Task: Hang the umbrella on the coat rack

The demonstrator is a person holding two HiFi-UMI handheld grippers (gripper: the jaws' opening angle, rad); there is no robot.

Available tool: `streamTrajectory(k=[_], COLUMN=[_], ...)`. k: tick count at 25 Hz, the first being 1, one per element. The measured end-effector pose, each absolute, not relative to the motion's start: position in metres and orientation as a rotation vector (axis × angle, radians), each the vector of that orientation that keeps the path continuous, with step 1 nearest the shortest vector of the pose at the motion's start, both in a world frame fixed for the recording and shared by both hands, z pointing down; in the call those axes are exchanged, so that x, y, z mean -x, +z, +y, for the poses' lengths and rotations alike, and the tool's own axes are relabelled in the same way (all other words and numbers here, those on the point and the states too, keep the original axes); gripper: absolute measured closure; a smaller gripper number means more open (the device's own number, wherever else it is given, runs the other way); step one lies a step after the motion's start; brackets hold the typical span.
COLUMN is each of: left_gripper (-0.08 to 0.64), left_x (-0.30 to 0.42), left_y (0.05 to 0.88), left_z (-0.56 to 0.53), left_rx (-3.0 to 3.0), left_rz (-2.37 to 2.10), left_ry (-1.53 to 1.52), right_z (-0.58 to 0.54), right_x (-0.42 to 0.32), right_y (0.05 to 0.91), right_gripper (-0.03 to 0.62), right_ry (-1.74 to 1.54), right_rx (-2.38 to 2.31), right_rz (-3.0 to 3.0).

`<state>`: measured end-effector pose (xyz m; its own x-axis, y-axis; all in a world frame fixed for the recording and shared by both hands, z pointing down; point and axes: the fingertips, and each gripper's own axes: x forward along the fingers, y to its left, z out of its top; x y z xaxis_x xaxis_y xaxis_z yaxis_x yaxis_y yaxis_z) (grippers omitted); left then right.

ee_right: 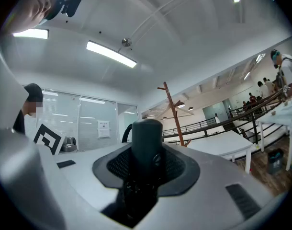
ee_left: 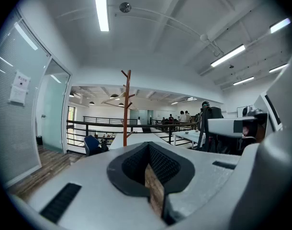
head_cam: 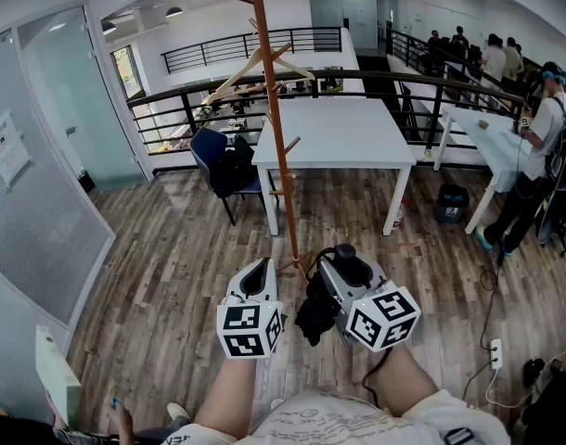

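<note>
We see one umbrella (head_cam: 317, 315), black and folded, held low in front of us above the wooden floor (head_cam: 172, 276). Its bundled canopy hangs below the right gripper (head_cam: 343, 267). In the right gripper view the thick dark handle (ee_right: 147, 138) stands upright between the two pads, which pinch it from either side. The left gripper (head_cam: 260, 269) sits just beside it at the same height. Its two jaws are pressed together at the tips with nothing between them, and only a sliver of floor shows behind. Each gripper carries one marker cube, two in all.

One coat rack (head_cam: 276, 137), a tall brown wooden pole with short angled pegs, stands straight ahead and well apart from the umbrella. One white table (head_cam: 339, 133) stands behind the rack, with one blue chair (head_cam: 213, 151) at its left end. At the right edge one person (head_cam: 543, 146) stands beside a second white table (head_cam: 492, 137).
</note>
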<state>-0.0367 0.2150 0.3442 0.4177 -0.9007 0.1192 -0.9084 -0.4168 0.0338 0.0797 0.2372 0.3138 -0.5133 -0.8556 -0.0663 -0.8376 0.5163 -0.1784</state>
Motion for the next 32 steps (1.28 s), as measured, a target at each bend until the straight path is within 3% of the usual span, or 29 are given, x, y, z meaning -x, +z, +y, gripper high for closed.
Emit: streamTrajectory(k=[13,32], left_gripper=[0.555,0.555], left_x=[0.058,0.2], left_y=[0.353,0.378], left_z=[0.213,0.172], left_rx=[-2.582,-2.512], left_rz=[-1.589,-1.576], left_ry=[0.113,0.078], right_z=[0.237,0.195], right_x=[-0.044,0.084], right_y=[0.328,0.341], right_gripper=[0.454,0.454], right_ry=[-0.239,-0.267], right_rx=[1.468,1.464], right_rz=[2.617,2.62])
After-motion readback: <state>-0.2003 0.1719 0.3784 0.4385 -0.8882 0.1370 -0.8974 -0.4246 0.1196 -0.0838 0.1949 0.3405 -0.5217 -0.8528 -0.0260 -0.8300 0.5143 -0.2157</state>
